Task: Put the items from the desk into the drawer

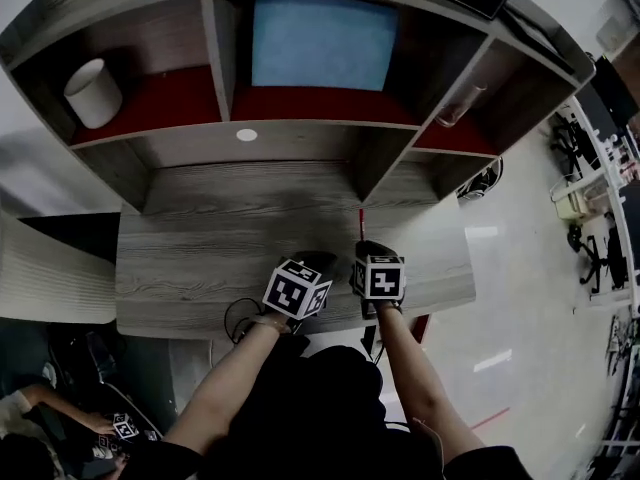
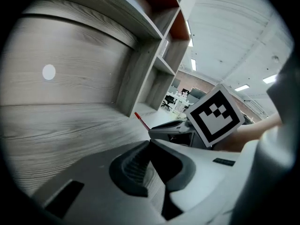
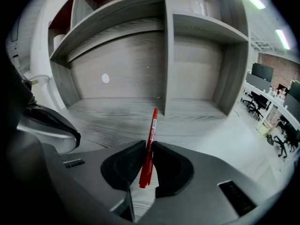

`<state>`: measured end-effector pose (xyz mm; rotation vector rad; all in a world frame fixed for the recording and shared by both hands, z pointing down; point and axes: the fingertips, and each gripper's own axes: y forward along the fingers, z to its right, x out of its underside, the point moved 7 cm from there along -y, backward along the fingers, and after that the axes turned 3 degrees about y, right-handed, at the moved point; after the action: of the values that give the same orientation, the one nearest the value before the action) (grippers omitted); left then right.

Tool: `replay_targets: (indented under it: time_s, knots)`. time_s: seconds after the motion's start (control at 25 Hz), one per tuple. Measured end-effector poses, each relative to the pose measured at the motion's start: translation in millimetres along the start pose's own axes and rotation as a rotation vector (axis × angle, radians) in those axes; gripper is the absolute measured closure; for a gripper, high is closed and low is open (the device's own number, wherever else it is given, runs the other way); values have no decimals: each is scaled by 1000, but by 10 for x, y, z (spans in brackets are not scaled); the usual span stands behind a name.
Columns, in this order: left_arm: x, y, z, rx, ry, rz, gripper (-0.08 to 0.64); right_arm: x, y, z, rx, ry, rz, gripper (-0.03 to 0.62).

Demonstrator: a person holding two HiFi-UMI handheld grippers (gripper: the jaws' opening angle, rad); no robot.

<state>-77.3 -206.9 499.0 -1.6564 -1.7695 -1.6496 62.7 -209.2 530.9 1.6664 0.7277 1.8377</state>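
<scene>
Red pen (image 1: 361, 220) mostly hidden behind right tongs (image 1: 364, 248)

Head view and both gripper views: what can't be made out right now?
- Drawer: in no view; the person's arms cover part of the desk's front edge in the head view.
- Red pen: head view shows only its tip; the right claw's marker cube hides the rest.
- Clear container on the shelf: too small to identify, right gripper view.

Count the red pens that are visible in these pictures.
1. The red pen is gripped between the jaws of the right gripper, above the desk. The person's arms may hide others at the desk's front edge.
</scene>
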Motion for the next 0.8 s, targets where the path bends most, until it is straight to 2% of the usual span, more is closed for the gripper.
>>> replay_targets:
  time_s: [0.2, 0.4, 0.8]
  knots:
    - [-18, 214, 322, 61, 60, -39, 545, 137, -268, 299, 44, 67, 28, 546]
    - [-17, 421, 662, 109, 75, -64, 545, 331, -538, 556, 77, 135, 53, 546]
    - [166, 767, 1454, 179, 97, -112, 545, 761, -1202, 1142, 154, 196, 79, 546]
